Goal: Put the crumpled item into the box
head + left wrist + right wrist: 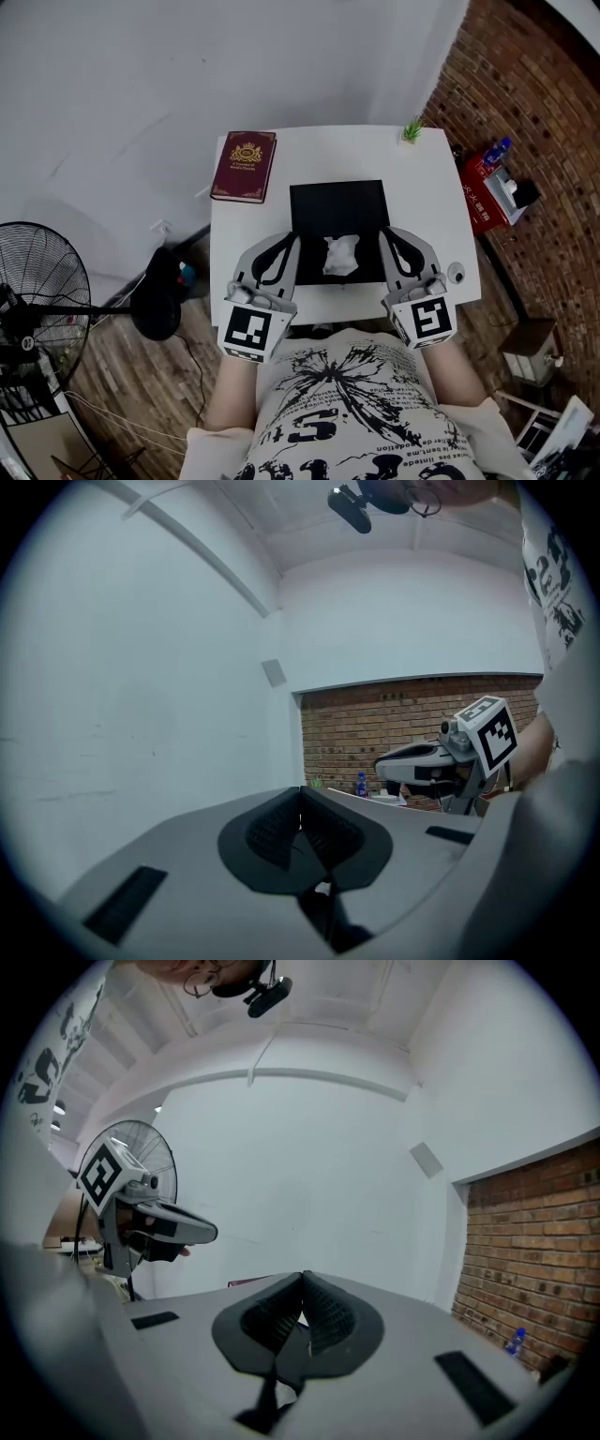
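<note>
The crumpled item [342, 255] is seen lying within the black outline of the box [337, 202], at its near edge, in the middle of the desk [328, 150]. The left gripper [286, 246] and right gripper [389, 236] are held just beside the box, one on each side. Both are pressed together, with nothing pinched. The placing step is judged done. No further grasp appears to be called for; only a check that the item sits fully inside is needed.
</note>
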Demonstrator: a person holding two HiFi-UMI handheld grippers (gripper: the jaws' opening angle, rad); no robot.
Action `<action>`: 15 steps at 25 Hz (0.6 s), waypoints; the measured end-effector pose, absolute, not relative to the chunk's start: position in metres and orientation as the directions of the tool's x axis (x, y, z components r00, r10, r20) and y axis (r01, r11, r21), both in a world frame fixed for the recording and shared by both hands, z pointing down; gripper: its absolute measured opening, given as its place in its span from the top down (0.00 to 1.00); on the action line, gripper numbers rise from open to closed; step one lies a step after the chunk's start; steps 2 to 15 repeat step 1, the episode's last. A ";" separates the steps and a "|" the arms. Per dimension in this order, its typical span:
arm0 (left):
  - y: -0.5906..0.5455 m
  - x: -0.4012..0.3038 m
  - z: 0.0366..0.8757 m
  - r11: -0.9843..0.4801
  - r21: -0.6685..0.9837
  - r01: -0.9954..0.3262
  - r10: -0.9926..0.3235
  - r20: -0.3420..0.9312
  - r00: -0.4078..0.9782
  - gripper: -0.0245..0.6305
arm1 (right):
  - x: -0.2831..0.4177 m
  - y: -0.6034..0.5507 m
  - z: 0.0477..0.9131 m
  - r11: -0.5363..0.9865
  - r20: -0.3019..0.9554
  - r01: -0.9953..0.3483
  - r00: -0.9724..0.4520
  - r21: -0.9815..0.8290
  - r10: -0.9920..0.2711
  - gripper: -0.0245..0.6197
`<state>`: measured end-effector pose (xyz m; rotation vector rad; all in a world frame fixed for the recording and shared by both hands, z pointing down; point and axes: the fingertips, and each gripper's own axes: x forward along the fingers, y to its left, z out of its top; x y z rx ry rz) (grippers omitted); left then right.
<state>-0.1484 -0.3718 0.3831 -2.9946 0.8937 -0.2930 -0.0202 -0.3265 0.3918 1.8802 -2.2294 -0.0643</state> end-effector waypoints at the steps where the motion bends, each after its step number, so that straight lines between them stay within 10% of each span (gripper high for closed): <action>1: -0.372 -0.148 0.383 -0.838 -0.054 -0.543 -0.544 0.178 0.820 0.94 | -0.022 -0.327 0.391 0.180 0.141 -0.967 -0.155 0.183 -0.978 0.94; 15: -0.372 -0.148 0.383 -0.838 -0.054 -0.543 -0.544 0.178 0.820 0.94 | -0.022 -0.327 0.391 0.180 0.141 -0.967 -0.155 0.183 -0.978 0.94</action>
